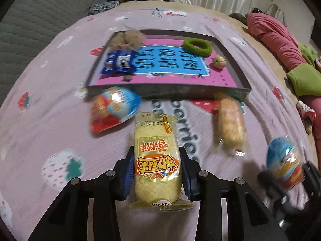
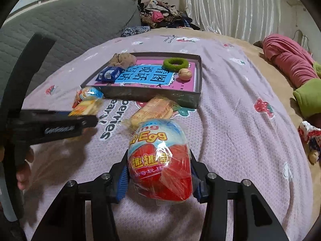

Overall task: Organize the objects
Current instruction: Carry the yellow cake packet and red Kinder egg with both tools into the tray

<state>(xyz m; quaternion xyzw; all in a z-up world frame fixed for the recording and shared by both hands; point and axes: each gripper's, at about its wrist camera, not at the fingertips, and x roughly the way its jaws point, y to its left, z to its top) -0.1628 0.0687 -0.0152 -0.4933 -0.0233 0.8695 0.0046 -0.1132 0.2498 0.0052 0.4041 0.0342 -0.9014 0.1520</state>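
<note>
I angle both tongs downward | left gripper (image 1: 157, 172) clamps the rice cake (image 1: 157, 158) | right gripper (image 2: 159, 173) clamps the toy egg (image 2: 160, 160) | box (image 2: 152, 96) ahead

A home bedroom: a bed covered with a pink strawberry-print cotton sheet (image 2: 230, 100) fills the middle of the frame, a grey quilted padded headboard (image 2: 80, 24) stands upper left, a heap of mixed clothes (image 2: 160, 14) top centre, and white pleated curtains (image 2: 230, 6) upper right.
</note>
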